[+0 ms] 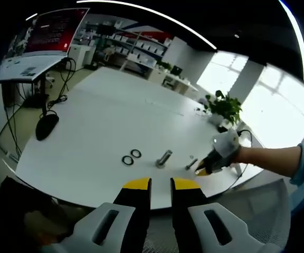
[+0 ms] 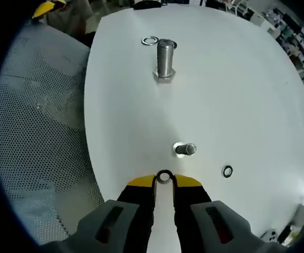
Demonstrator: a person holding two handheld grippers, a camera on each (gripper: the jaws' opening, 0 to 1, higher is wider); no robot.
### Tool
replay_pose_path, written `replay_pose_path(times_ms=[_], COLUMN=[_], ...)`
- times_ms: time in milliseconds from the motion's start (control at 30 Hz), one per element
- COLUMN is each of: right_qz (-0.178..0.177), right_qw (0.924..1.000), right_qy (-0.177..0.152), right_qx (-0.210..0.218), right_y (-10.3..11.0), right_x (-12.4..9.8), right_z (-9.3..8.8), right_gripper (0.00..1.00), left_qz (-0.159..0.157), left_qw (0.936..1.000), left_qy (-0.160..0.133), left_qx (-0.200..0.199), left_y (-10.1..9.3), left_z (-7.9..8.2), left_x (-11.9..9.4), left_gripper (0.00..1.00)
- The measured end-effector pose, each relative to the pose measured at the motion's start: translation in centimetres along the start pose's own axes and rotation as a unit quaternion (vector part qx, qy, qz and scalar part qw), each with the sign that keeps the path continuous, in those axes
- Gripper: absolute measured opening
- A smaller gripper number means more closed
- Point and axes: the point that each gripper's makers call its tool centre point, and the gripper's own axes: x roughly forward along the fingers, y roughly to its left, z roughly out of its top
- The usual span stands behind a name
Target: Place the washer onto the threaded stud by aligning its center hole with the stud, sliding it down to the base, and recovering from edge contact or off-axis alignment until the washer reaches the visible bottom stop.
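Right gripper view shows fingers [image 2: 164, 182] pinching washer [image 2: 164, 176] near stud [image 2: 185, 149]

text: none legible | red wall poster [image 1: 54, 29], upper left of left gripper view: white lines too small to read | right gripper view: no markings

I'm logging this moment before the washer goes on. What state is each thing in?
right gripper: shut on a small washer at its tips, just short of the small stud.
small stud: upright on the white table, bare.
large stud: upright, bare.
two large washers: flat on the table, side by side.
loose small washer: flat on the table.
left gripper: open, empty, off the table edge.
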Motion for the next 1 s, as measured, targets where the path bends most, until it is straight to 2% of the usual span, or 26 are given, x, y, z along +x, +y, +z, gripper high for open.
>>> replay_pose_path(times_ms=[433,633,1000], right_qz=[-0.004,-0.029,-0.075], right_qw=[0.9993,0.9977,0.9923], right_qy=[-0.038,-0.062,-0.098], right_qx=[0.002,0.002,-0.010], right_y=[0.2,-0.4,-1.7], right_x=[-3.5,-4.6,-4.9], right_z=[1.9,3.0,4.4], right_gripper=[0.14,0.14,0.14], left_qz=[-0.001,0.000,0.000], left_qw=[1.0000,1.0000,1.0000], left_qy=[-0.002,-0.002,-0.002], left_qx=[-0.002,-0.002,-0.004], left_y=[0.0,0.0,0.0], left_z=[0.0,0.0,0.0], left_x=[0.0,0.0,0.0], left_gripper=[0.12,0.12,0.12])
